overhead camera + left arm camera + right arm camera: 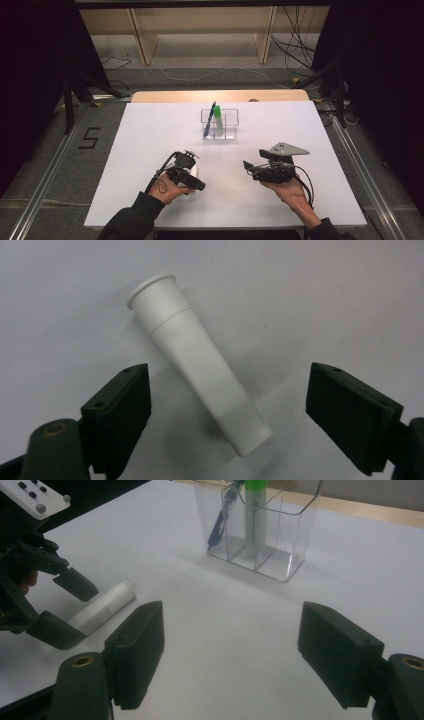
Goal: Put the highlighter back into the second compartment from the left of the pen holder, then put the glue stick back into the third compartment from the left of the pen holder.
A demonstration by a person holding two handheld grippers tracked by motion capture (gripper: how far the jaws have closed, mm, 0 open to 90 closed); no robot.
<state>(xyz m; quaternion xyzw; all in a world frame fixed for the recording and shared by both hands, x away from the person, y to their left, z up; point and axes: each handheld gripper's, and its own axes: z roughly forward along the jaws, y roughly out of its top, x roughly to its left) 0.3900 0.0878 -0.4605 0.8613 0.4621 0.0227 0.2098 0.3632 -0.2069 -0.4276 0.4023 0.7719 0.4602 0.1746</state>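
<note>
A white tube (200,365) lies flat on the white table, cap end away from me. My left gripper (227,390) hangs over it, open, one jaw on each side of its lower end and both clear of it. In the high view the left gripper (187,167) covers most of the tube (194,171). My right gripper (254,161) is open and holds nothing; its view (235,645) looks across bare table to the left gripper (50,595) and the tube (102,607).
A clear plastic organizer (232,125) stands mid-table at the back, holding a blue pen (209,120) and a green marker (218,117); it is seen again as the organizer (290,555). White tabletop (150,135) spreads around both grippers. A wooden strip edges the far side.
</note>
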